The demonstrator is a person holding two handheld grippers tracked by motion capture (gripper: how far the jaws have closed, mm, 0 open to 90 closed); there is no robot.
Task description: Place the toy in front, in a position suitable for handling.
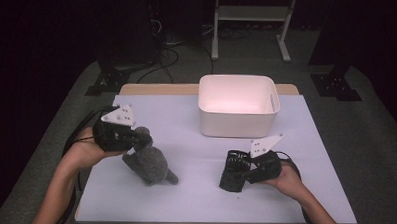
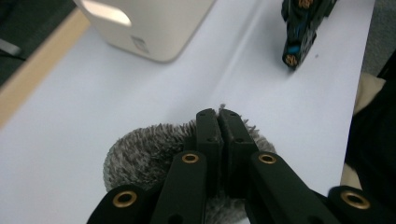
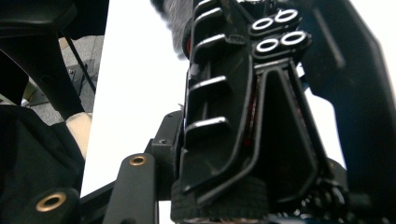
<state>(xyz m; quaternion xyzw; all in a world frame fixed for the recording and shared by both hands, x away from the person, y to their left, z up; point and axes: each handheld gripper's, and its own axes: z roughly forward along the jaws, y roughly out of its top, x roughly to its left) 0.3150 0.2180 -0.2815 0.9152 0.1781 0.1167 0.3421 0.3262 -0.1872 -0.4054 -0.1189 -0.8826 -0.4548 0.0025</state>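
Note:
A grey plush toy (image 1: 152,165) lies on the pale mat at the left. My left gripper (image 1: 137,140) is just above it, shut on a raised bit of its fur. In the left gripper view the jaws (image 2: 218,116) meet with a tuft between the tips, and the plush (image 2: 140,154) spreads beneath them. At the right, my right gripper (image 1: 240,166) is shut on a black ribbed plastic toy (image 1: 231,178) that stands on the mat. This toy (image 3: 233,116) fills the space between the jaws in the right gripper view, beside one finger (image 3: 135,186). It also appears far off (image 2: 303,28) in the left gripper view.
A white plastic bin (image 1: 238,106) stands open at the back middle of the mat (image 1: 193,202), its corner (image 2: 154,28) ahead of the left gripper. A wooden table edge (image 1: 152,89) shows behind the mat. Cables and stands sit on the floor beyond.

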